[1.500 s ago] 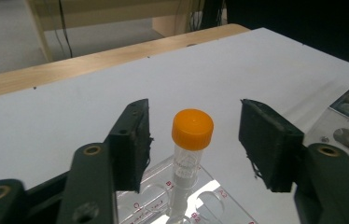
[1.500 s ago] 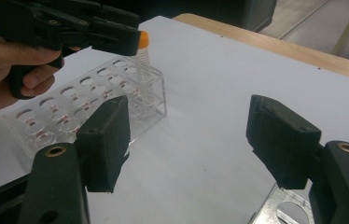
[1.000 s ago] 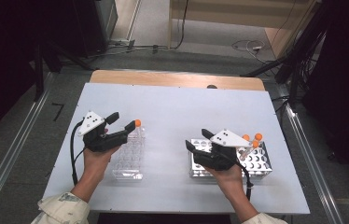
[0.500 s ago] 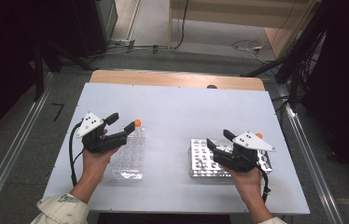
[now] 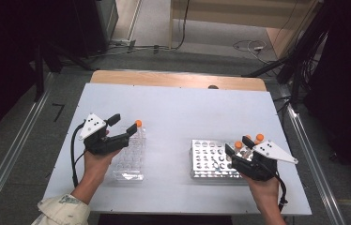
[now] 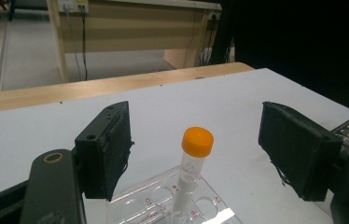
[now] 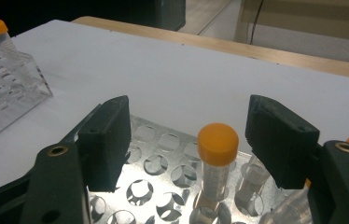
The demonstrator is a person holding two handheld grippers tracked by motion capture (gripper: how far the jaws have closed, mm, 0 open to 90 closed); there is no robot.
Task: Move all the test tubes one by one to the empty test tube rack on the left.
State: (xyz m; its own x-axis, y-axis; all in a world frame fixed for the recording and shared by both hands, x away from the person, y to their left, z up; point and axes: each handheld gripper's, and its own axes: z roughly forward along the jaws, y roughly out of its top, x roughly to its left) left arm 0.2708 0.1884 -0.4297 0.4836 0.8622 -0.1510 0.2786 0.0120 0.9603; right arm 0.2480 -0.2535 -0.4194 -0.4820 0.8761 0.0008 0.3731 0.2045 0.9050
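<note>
step: right claw (image 7: 189,140) jaws apart, straddling orange-capped clear tube (image 7: 217,161) at 3 o'clock end of perforated metal rack (image 5: 209,159) on white surface (image 5: 178,117).
left claw (image 6: 196,154): apart, around orange-capped tube (image 6: 192,168) standing in clear acrylic rack (image 5: 131,157).
next: likely close right, lift straight up.

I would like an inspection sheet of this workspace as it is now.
Surface: white table, wooden strip at far edge.
Job's things: clear rack with one orange-capped tube; metal rack with orange-capped tubes.
Clutter: nothing seen.
Grippers: left gripper open around the clear rack's tube, not touching; right gripper open around a metal rack tube.
Cables: black cable from left gripper.
Surroundings: grey floor, loose wires, dark sides.
</note>
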